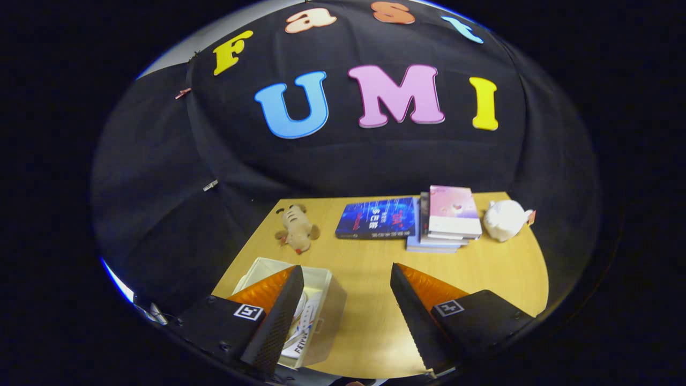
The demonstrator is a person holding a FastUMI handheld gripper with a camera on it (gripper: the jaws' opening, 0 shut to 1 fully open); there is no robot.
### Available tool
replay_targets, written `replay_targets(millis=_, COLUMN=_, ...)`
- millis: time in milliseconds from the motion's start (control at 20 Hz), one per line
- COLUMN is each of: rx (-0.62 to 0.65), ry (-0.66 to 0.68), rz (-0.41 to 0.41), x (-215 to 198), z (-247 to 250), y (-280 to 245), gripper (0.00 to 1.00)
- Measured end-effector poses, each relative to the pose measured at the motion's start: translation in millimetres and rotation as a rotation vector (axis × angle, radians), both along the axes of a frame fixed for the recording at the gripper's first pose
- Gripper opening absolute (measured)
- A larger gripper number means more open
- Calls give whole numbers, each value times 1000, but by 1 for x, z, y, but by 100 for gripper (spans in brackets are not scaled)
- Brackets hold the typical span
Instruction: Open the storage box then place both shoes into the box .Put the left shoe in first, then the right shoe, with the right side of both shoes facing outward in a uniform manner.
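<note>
While your gripper (343, 311) hangs above the near edge of the worktop (375, 268), its fingers are spread wide apart with nothing between them but bare wood, so you've got hold of nothing. The storage box (329, 300) sits under and just beside the left finger, pale and translucent, and that finger covers a good chunk of it. Inside you can see a white shoe (303, 327) lying in it, partly hidden by the finger; whether a second one is in there too, can't tell. Some dark lettering shows on the shoe's side but it's cut off, so I won't try to read it. The gripper is tipped forward and down, looking across the worktop toward the booth wall.

Well beyond the fingers: a small tan plush toy (296, 229) ahead of the box, a blue book (376, 218) lying flat, a stack of books (447, 220) touching it with a pink-covered one on top, and a white plush toy (505, 220) near the far corner. The book covers' print is too small to make out
</note>
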State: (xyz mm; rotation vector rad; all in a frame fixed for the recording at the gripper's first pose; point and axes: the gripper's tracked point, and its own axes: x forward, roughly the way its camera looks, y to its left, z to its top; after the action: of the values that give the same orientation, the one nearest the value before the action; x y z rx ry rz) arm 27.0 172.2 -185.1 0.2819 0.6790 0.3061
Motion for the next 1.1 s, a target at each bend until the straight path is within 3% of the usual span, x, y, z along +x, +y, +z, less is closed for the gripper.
replay_targets(millis=200, rx=-55, ry=-129, rz=-42, x=8, z=26, y=-65, gripper=99)
replay_targets(millis=500, rx=-103, ry=-199, rz=-101, x=11, z=37, y=-150, gripper=99)
replay_targets(millis=1100, rx=-115, ry=-291, rz=-138, x=10, z=53, y=-230, gripper=99)
